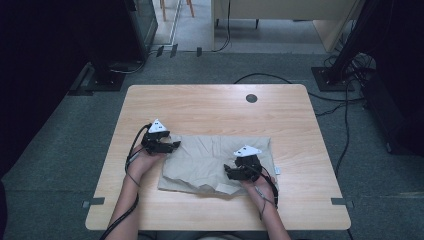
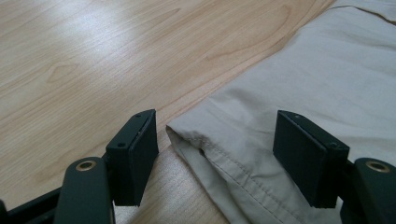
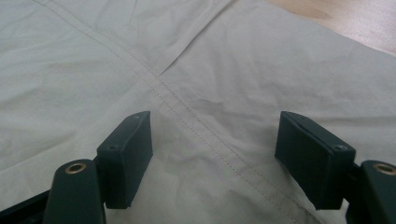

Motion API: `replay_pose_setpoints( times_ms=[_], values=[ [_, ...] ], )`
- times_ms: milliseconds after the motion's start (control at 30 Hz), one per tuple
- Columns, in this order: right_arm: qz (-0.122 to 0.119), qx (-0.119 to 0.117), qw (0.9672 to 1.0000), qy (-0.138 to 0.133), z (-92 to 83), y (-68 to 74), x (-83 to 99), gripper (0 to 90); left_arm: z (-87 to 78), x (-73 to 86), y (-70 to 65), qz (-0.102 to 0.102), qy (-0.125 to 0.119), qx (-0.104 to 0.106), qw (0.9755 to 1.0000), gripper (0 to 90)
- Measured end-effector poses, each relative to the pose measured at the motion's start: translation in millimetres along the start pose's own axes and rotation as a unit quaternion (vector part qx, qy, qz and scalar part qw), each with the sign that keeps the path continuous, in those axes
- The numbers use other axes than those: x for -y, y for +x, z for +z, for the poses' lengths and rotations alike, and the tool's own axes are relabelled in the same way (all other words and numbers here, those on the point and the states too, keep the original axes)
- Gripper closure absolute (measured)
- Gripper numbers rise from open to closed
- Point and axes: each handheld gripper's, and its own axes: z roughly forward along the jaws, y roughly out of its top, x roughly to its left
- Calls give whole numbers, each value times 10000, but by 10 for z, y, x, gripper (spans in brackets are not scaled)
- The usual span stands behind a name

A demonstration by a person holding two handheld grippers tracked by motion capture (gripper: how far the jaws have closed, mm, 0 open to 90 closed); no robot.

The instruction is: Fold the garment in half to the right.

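On the table (image 1: 200, 107), creased beige garment (image 1: 210, 160) lies folded beneath both spread-jawed, empty grippers.

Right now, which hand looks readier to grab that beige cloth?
Probably the left: its fingers stand open around the beige cloth's stitched corner. The right gripper faces flat cloth with no edge.

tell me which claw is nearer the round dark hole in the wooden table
Left. The left claw sits at the beige cloth's far left corner, closer to the round dark hole. The right claw hovers over the cloth's near right part, farther from it.
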Motion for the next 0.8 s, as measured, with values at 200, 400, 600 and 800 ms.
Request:
replay_pose_setpoints(
  times_ms=[200, 400, 600, 800],
  values=[
    [29, -63, 9999, -74, -22, 30, -30, 268, 0, 1, 4, -13, -8, 13, 10000, 308],
    [-15, -195, 9997, -139, -5, 138, -92, 268, -4, 1, 18, -58, -14, 35, 10000, 308],
    [-52, -334, 9993, -135, 46, 244, -123, 268, -5, 1, 18, -64, -9, 30, 10000, 308],
    [-219, -255, 9994, -17, 106, 324, -109, 268, -5, 1, 24, -100, -22, 48, 9999, 308]
  ],
)
